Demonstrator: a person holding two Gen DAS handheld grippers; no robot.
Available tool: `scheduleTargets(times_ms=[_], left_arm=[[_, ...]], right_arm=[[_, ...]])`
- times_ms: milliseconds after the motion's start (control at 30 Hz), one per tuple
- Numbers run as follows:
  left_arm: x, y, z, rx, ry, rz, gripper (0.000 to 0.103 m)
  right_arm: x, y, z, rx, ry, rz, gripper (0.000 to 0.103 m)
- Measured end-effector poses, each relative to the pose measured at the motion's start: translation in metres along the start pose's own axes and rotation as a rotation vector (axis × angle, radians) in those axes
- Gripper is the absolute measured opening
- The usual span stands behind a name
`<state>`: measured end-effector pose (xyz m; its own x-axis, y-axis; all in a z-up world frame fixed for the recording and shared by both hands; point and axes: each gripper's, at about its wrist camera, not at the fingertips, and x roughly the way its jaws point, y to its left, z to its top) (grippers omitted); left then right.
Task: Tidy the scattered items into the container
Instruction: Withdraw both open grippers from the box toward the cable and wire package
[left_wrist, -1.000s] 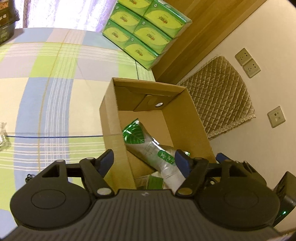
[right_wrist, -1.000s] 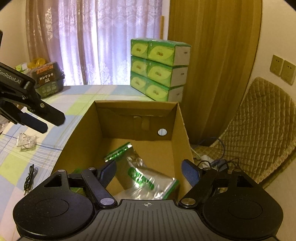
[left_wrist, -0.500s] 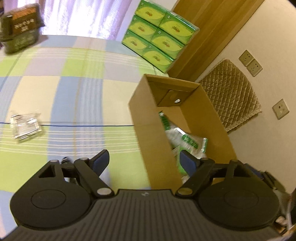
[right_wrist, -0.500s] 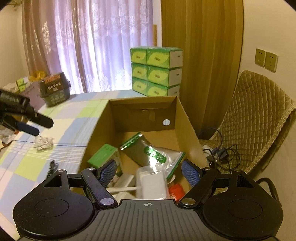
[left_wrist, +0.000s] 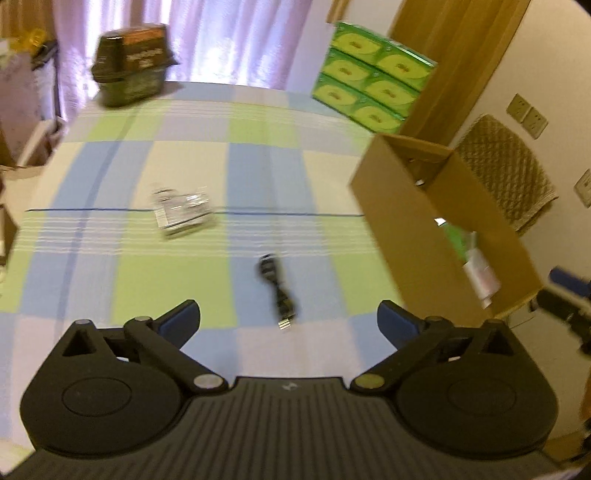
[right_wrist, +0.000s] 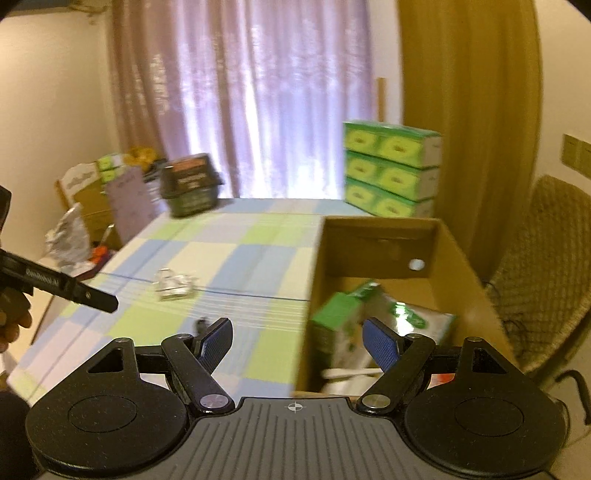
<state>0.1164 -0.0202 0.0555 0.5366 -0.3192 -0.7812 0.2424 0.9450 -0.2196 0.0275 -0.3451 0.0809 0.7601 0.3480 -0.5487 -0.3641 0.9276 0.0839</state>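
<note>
A brown cardboard box (left_wrist: 436, 236) (right_wrist: 454, 254) stands on the right of the checked tablecloth, holding green and silver packets (right_wrist: 406, 314) and a green carton (right_wrist: 332, 317). On the cloth lie a clear plastic packet (left_wrist: 183, 213) (right_wrist: 173, 286) and a black coiled cable (left_wrist: 277, 291) (right_wrist: 202, 325). My left gripper (left_wrist: 288, 319) is open just short of the cable, with nothing between its fingers. My right gripper (right_wrist: 297, 341) is open over the box's near left corner, empty. The left gripper's finger (right_wrist: 74, 291) shows at the left of the right wrist view.
A stack of green tissue boxes (left_wrist: 369, 92) (right_wrist: 391, 173) stands at the table's far right corner. A dark basket (left_wrist: 131, 79) (right_wrist: 190, 188) sits at the far left. A quilted chair (right_wrist: 543, 273) is right of the box. Clutter (right_wrist: 81, 221) lies beyond the table's left edge.
My left gripper has swung left, away from the box, and now faces the cable and clear packet. My right gripper has pulled back and turned left, so the table comes into view.
</note>
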Motion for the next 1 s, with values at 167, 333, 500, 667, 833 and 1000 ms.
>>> scheduleTargets(times_ms=[167,333,500,667,833,1000], left_arm=[[-0.018,0.023,-0.024,0.041,-0.024,0.095,0.101],[-0.026,0.032,-0.046,0.1,-0.025,0.167,0.101],[-0.027,0.043,-0.059,0.112,-0.019,0.199,0.101],[-0.024,0.049,-0.068,0.14,-0.005,0.226,0.101],[-0.02,0.058,-0.075,0.141,0.009,0.235,0.101],[-0.016,0.067,-0.078,0.136,0.02,0.229,0.101]], right_arm=[[0.013,0.03,-0.008,-0.05,0.028,0.051,0.083],[0.027,0.046,-0.021,-0.081,0.079,0.077,0.083],[0.042,0.059,-0.031,-0.087,0.126,0.096,0.083],[0.056,0.073,-0.036,-0.097,0.162,0.113,0.083],[0.073,0.085,-0.04,-0.111,0.196,0.129,0.083],[0.09,0.093,-0.04,-0.123,0.222,0.138,0.083]])
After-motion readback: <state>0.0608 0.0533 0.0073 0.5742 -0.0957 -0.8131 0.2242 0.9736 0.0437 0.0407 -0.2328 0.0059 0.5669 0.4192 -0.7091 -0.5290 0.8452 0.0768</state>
